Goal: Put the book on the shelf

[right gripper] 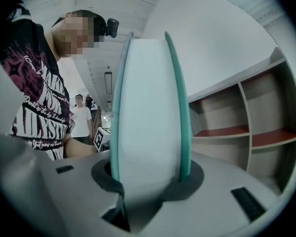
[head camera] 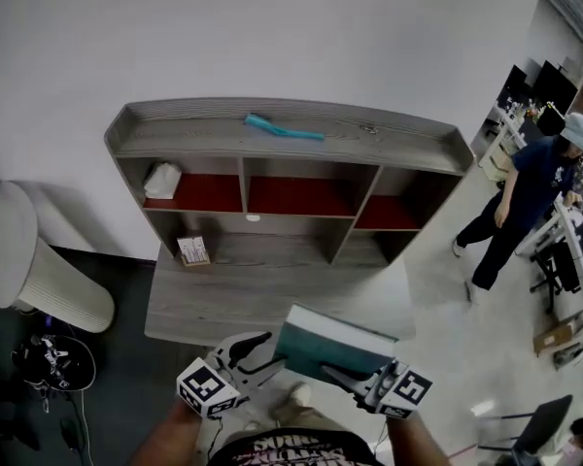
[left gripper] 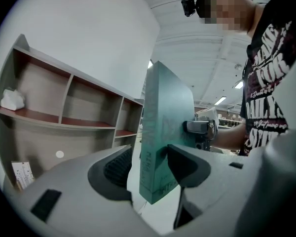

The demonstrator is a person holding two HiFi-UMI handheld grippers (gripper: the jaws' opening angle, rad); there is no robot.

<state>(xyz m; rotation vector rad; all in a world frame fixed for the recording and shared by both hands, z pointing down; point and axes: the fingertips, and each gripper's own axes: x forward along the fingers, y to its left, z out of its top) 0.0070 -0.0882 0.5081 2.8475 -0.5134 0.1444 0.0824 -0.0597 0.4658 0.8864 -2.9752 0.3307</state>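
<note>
Teal book (head camera: pixel 332 343) held level in front of the shelf (head camera: pixel 204 129), right gripper (head camera: pixel 348 377) clamped across its page edge, left gripper (head camera: pixel 268 349) jaws spread wide, spine end standing loose between them

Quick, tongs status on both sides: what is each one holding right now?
Left tongs: open; a corner of the book stands between them, not clamped.
Right tongs: closed on the book.
</note>
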